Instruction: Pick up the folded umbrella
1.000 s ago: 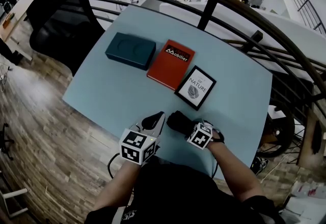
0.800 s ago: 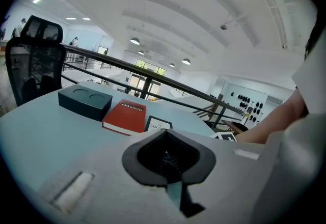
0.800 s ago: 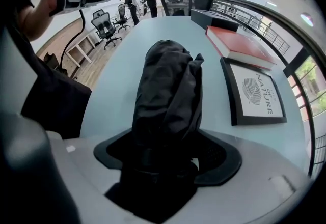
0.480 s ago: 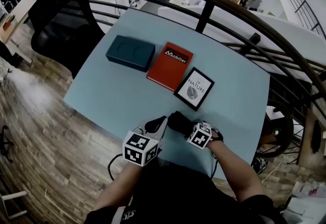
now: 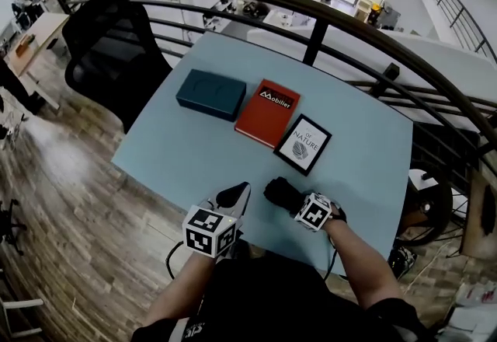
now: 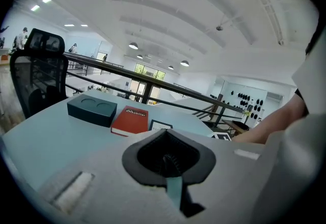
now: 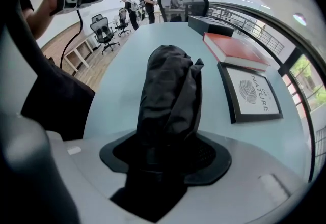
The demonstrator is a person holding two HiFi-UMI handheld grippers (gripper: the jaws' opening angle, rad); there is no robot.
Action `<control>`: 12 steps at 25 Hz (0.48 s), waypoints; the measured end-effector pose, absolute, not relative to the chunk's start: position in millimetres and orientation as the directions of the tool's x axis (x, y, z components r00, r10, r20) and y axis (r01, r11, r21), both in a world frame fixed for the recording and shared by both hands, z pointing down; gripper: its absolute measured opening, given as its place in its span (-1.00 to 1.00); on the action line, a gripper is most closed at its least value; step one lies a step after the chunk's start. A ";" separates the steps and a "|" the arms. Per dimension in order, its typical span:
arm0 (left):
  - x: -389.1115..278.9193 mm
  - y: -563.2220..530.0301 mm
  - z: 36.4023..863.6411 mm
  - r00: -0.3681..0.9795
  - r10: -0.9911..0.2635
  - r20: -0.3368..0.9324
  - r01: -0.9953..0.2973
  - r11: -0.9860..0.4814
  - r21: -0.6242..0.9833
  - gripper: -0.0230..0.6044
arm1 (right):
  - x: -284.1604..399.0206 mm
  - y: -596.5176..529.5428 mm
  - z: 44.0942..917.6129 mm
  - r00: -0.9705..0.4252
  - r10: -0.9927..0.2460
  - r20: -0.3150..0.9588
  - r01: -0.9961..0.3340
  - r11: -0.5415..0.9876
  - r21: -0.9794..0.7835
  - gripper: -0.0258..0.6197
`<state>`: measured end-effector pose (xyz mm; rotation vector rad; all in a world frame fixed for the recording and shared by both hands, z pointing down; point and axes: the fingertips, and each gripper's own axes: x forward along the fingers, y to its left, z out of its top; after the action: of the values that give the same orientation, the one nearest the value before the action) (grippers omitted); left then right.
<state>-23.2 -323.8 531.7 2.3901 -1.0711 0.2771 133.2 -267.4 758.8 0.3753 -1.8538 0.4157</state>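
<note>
The folded umbrella (image 5: 279, 193), a black bundle, lies on the pale blue table (image 5: 186, 154) near its front edge. In the right gripper view the umbrella (image 7: 170, 85) runs straight out from between the jaws and fills the gap. My right gripper (image 5: 290, 201) points steeply down onto it; its jaws have just been closing and now press on the umbrella's near end. My left gripper (image 5: 233, 197) hovers just left of the umbrella, apart from it. In the left gripper view its fingertips (image 6: 170, 164) stand together with only a thin slit between them and nothing held.
A dark teal box (image 5: 211, 94), a red book (image 5: 268, 112) and a black-framed picture (image 5: 303, 144) lie in a row across the table's far half. A black office chair (image 5: 116, 53) stands at the left. A dark curved railing (image 5: 326, 10) runs behind the table.
My left gripper has lifted a little off the table edge. The right gripper has stayed at the umbrella's near end. The head view has shifted slightly.
</note>
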 end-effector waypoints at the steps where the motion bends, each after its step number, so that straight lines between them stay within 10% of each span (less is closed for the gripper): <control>1: -26.4 -322.0 529.4 0.671 -0.642 0.371 -0.741 -0.567 0.358 -0.91 | 132.6 -267.9 756.0 -0.326 -0.071 0.943 -0.488 0.867 -0.104 -0.14; 12: -46.5 -304.2 501.4 0.731 -0.611 0.304 -0.682 -0.658 0.317 -0.91 | 118.2 -278.7 653.6 -0.544 -0.414 0.730 -0.744 0.640 -0.192 -0.14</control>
<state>-46.5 -304.2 501.4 2.5225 -0.9924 0.2381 118.2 -278.7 653.6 0.8979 -2.2021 0.6513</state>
